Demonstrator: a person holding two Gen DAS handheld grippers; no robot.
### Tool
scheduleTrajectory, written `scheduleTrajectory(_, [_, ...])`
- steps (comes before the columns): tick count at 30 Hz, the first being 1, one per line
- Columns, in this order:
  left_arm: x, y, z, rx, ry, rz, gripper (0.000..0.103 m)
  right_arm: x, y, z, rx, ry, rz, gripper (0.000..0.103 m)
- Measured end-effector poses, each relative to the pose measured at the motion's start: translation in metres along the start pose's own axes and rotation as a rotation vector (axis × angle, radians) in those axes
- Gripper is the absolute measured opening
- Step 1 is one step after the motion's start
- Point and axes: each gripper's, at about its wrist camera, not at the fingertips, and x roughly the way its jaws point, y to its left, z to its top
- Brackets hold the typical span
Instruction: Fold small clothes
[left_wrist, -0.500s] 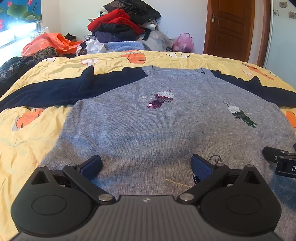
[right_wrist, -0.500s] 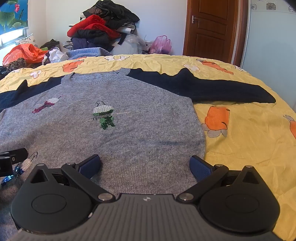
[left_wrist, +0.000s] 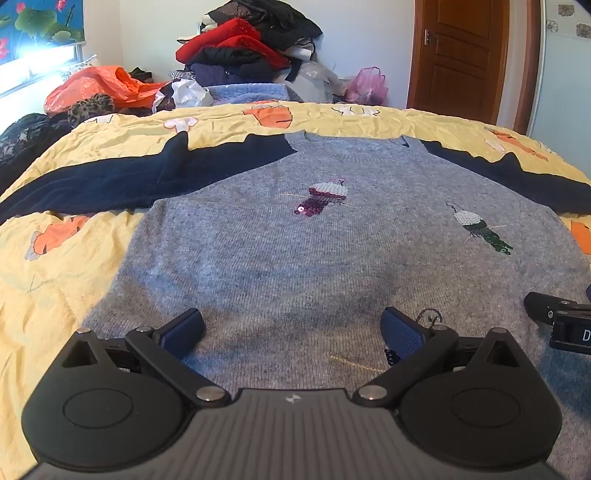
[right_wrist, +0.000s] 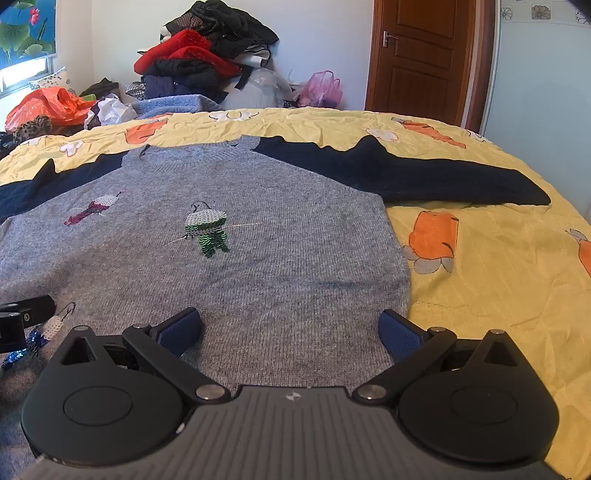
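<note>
1. Grey knitted sweater with navy sleeves and sequin birds (left_wrist: 295, 258) lies face up, flat on the bed's yellow sheet with orange print (right_wrist: 498, 266); sleeves out to both sides, neck at the far end, hem toward the cameras; prob. laid out this way so a fold can start from the hem.
2. Left claw (left_wrist: 293, 330) spread wide, holding nothing, low over the hem nr the sweater's left half; right claw (right_wrist: 290, 330) likewise spread, empty, its right finger just at the sweater's right side edge.
3. Both claws sit side by side, so lifting the hem together looks like the next step.
4. Room: bare sheet left, right and beyond the neck; clothes pile (left_wrist: 243, 48) well apart at the back; bed edge falls off to the right.
</note>
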Motion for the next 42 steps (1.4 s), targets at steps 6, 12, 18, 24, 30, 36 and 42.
scheduleTrajectory(6, [0.0000,0.0000,0.0000,0.000,-0.001,0.000,0.103,0.0001,0.0000,0.0000,0.000,0.000,0.000,0.103])
scheduleTrajectory(12, [0.0001,0.0002,0.0001,0.001,-0.001,0.001,0.103,0.0003,0.0000,-0.0001,0.000,0.000,0.000,0.103])
scheduleTrajectory(18, [-0.0010,-0.0013,0.0021,-0.001,0.004,0.003,0.103,0.0002,-0.0001,-0.0001,0.000,0.000,0.000,0.103])
scheduleTrajectory(24, [0.0011,-0.0028,0.0037,-0.003,0.003,0.009,0.103,-0.0001,-0.0001,-0.0001,0.000,0.000,0.000,0.103])
scheduleTrajectory(30, [-0.0001,-0.0020,0.0011,-0.003,0.001,0.010,0.103,-0.0002,0.0001,-0.0005,0.000,0.001,0.000,0.103])
scheduleTrajectory(36, [-0.0005,-0.0013,0.0002,-0.003,0.002,0.009,0.103,-0.0005,0.0002,-0.0008,0.000,0.001,0.000,0.103])
scheduleTrajectory(42, [-0.0023,-0.0034,-0.0012,-0.005,-0.002,0.025,0.103,-0.0037,-0.0022,-0.0019,-0.001,0.001,-0.002,0.103])
